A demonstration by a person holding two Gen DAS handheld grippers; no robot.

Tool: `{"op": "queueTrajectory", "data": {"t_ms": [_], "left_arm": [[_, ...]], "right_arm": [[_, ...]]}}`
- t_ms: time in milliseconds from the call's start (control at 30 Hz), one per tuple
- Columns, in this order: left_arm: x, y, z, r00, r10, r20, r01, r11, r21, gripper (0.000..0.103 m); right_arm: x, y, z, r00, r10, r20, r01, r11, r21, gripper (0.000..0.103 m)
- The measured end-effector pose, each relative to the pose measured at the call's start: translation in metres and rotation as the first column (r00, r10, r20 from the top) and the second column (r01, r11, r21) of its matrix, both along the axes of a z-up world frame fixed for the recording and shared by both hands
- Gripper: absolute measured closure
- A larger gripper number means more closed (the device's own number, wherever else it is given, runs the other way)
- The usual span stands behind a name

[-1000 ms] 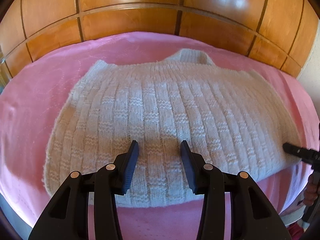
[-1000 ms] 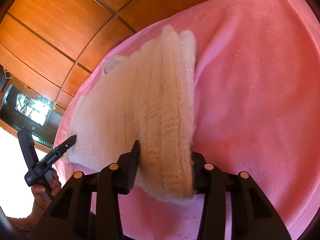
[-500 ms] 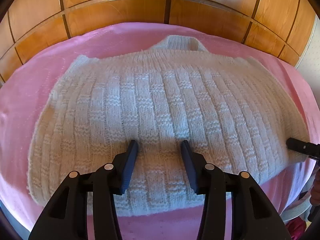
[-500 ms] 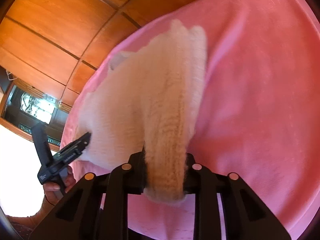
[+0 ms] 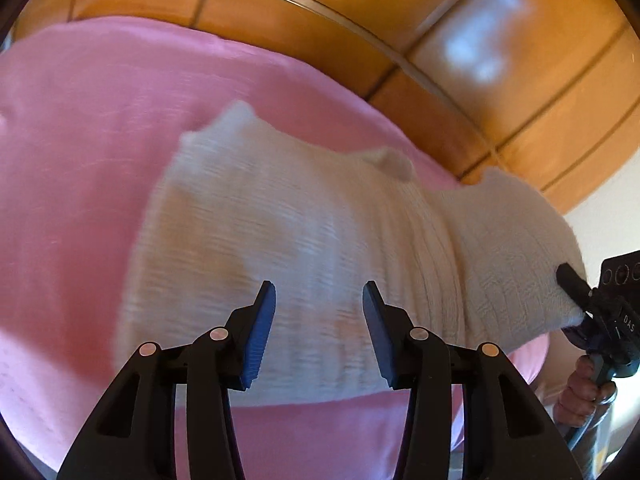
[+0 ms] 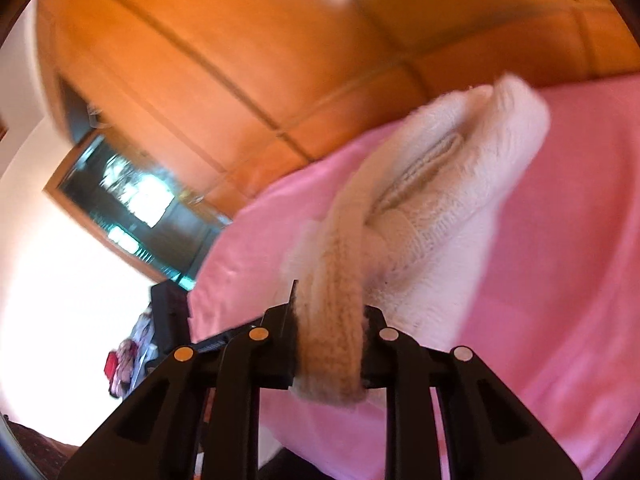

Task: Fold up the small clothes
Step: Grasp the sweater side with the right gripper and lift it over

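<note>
A cream knitted sweater (image 5: pixel 280 240) lies on a pink cloth (image 5: pixel 80 140). My left gripper (image 5: pixel 319 332) is open and empty, just above the sweater's near hem. My right gripper (image 6: pixel 330 344) is shut on the sweater's right edge (image 6: pixel 332 320) and lifts it off the cloth, so that side rises and bunches (image 6: pixel 460 184). The right gripper also shows in the left wrist view (image 5: pixel 576 284) at the far right, pinching the raised corner.
Orange wooden panelling (image 5: pixel 480 60) stands behind the pink cloth. A dark cabinet with glass (image 6: pixel 132 196) and a bright wall are at the left of the right wrist view. The cloth's near edge (image 5: pixel 320 440) hangs below the sweater.
My right gripper closed on the sweater's right edge and raised it. My left gripper stayed open and swung left, so the sweater sits more to the right in its view.
</note>
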State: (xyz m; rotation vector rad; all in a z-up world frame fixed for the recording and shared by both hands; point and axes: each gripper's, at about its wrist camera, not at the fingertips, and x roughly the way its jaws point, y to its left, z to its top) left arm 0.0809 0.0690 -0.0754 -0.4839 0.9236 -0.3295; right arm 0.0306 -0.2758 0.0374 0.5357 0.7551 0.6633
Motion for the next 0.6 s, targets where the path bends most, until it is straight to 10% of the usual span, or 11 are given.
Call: {"op": "queueTrajectory", "data": {"t_ms": [233, 500, 600], "left_arm": [[-0.017, 0.080, -0.005, 0.991, 0.133, -0.011, -0.133, 0.988, -0.081, 0.059], [-0.028, 0.115, -0.017, 0.986, 0.156, -0.061, -0.167, 0.948, -0.270, 0.046], [-0.023, 0.109, -0.019, 0.989, 0.121, -0.083, -0.142, 0.931, -0.336, 0.035]], "right_arm": [[0.027, 0.120, -0.003, 0.978, 0.210, 0.021, -0.209, 0.977, -0.050, 0.085], [0.048, 0.198, -0.073, 0.955, 0.269, -0.124, -0.290, 0.934, -0.208, 0.084], [0.040, 0.200, -0.073, 0.953, 0.287, -0.096, -0.301, 0.936, -0.183, 0.049]]}}
